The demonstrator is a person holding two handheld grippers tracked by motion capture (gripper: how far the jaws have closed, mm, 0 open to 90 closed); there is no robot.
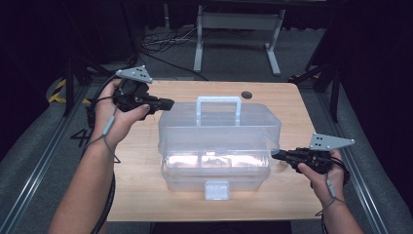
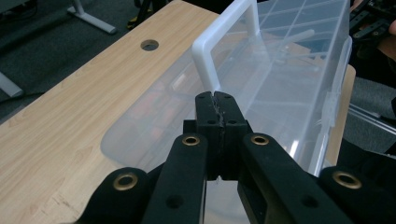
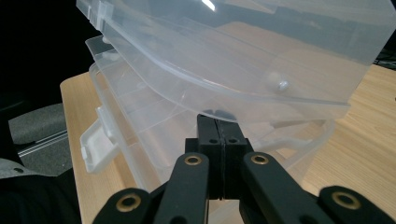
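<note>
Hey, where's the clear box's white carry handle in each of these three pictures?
High view: handle upright at top centre of the clear box.
Left gripper view: upper centre, just beyond the shut jaws.
Right gripper view: I can't pick it out.
Shared landmark: the wooden table.

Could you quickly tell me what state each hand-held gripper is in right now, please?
Left hand-held gripper: shut, tips at the clear box, near its handle; holding nothing.
Right hand-held gripper: shut, tips under the box's raised lid; holding nothing.
</note>
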